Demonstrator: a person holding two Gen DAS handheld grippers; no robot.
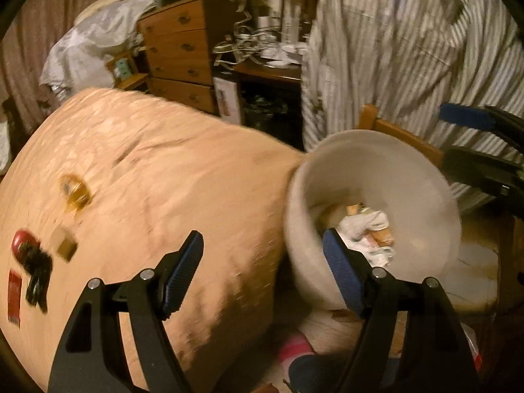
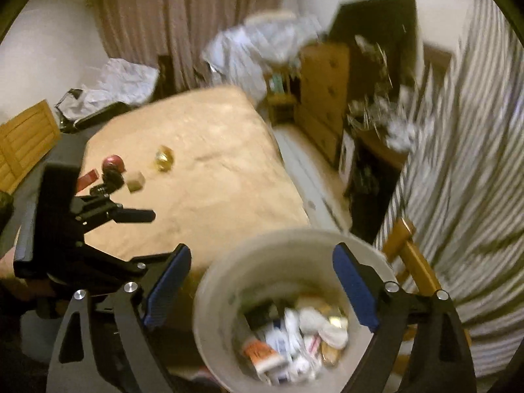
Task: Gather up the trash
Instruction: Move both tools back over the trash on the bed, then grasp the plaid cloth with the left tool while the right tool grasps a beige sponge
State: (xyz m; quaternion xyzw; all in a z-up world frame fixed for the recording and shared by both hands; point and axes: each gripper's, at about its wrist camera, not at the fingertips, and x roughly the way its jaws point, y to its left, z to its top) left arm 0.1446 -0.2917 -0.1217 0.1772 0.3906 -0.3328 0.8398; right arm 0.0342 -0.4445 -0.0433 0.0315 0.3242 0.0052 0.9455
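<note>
A white bin [image 2: 213, 281] stands beside the bed, with wrappers and tissues [image 2: 294, 337] lying inside. My right gripper [image 2: 262, 250] hangs open above its mouth, nothing between the fingers. My left gripper [image 1: 262, 239] is open and empty too, over the bed's edge, its right finger in front of the bin's wall [image 1: 301, 229]. On the peach blanket [image 1: 157, 163] lie a gold wrapper [image 1: 77, 193], a small tan box [image 1: 65, 244], a red round thing [image 1: 23, 240], a black item [image 1: 37, 278] and a red card [image 1: 14, 294]. Both views are blurred.
A wooden dresser [image 1: 180, 49] and a cluttered desk [image 1: 268, 65] stand behind the bed. Striped cloth [image 1: 409, 49] hangs over a wooden chair [image 1: 402, 137] right of the bin. A pink striped sock [image 1: 294, 350] shows on the floor below.
</note>
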